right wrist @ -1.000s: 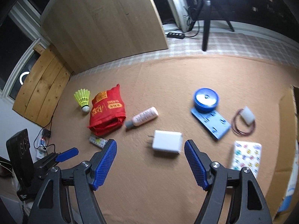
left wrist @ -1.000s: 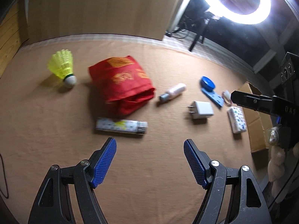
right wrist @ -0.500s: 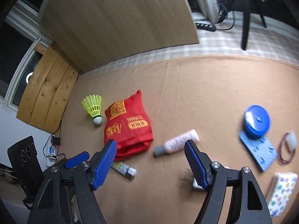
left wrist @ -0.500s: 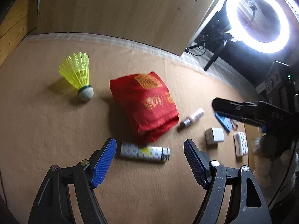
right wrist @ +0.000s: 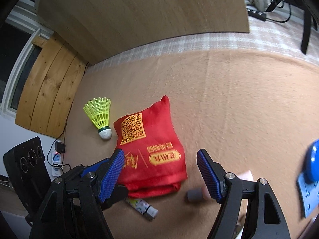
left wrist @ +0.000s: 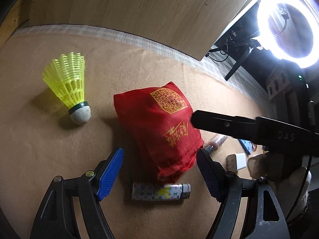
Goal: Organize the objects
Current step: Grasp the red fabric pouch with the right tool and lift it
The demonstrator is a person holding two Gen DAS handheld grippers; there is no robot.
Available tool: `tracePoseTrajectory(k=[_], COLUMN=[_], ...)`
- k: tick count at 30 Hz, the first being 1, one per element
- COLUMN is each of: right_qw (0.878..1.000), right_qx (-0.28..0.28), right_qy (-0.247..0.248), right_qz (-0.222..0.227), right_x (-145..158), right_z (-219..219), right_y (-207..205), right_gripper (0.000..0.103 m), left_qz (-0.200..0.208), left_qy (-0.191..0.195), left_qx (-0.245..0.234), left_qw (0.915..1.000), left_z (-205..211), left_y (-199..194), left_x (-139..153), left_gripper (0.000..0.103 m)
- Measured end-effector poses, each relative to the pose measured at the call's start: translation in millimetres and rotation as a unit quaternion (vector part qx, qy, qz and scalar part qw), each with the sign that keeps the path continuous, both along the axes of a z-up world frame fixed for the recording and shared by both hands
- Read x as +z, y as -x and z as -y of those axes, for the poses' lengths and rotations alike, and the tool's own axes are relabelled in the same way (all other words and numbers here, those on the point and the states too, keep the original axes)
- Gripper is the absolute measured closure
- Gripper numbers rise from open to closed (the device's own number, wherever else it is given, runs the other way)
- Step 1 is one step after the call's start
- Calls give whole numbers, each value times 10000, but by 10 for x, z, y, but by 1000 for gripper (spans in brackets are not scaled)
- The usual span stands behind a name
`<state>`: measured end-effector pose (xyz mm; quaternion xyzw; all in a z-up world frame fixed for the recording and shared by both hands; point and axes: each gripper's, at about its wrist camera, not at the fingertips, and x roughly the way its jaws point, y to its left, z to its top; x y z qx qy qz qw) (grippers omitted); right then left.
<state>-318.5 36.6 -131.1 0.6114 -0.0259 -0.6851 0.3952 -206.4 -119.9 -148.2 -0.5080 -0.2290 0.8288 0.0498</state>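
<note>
Both jaws stand wide and empty: the left hand-held gripper [left wrist: 159, 176] hangs over the tan felt-covered table [left wrist: 39, 149] with the red drawstring cloth bag with gold print [left wrist: 159, 127] lying between and just beyond its blue pads, and a patterned white-and-yellow lighter [left wrist: 160, 191] below the bag's near edge. The right hand-held gripper [right wrist: 159, 176] frames the same bag's lower half. A yellow plastic shuttlecock with a white cork tip [left wrist: 69, 87] rests left of the bag, apart from it.
</note>
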Motion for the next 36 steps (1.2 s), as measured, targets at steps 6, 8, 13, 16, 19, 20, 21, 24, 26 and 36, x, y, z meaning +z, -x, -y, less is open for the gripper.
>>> tracePoseTrajectory(k=[6, 8, 13, 16, 19, 20, 21, 24, 26, 36], right_qw=[9997, 9995, 9992, 9993, 9994, 9994, 9994, 9994, 9994, 9977], right_qx=[185, 247, 356, 324, 322, 324, 335, 323, 283, -179], right_qy=[1, 27, 19, 35, 56, 62, 73, 146, 205, 449], right_qz=[160, 195, 176, 181, 142, 118, 63, -50, -88, -484], right_x=[-114, -123, -115, -103, -61, -47, -14, 90, 153, 628], right_z=[117, 139, 182, 178, 173, 165, 159, 94, 24, -763], right_y=[8, -4, -50, -54, -86, -97, -116, -156, -158, -218], right_gripper=[32, 32, 33, 36, 37, 37, 37, 37, 37, 37], left_qz=[-2, -2, 6, 15, 1, -12, -28, -117, -207, -683], left_qy=[-114, -247, -220, -228, -225, -212, -195, -143, -125, -17], left_qx=[-103, -130, -167, -137, -117, -117, -122, -128, -146, -536], left_qw=[9999, 9996, 9996, 9996, 9997, 9997, 9997, 9997, 9996, 9962], left_z=[-52, -35, -42, -38, -54, -61, -72, -106, -152, -805], left_y=[112, 126, 139, 142, 138, 131, 127, 83, 62, 29], left_x=[-70, -86, -92, -83, -62, -47, -33, 59, 142, 577], left_gripper=[26, 31, 36, 39, 40, 40, 40, 40, 40, 40])
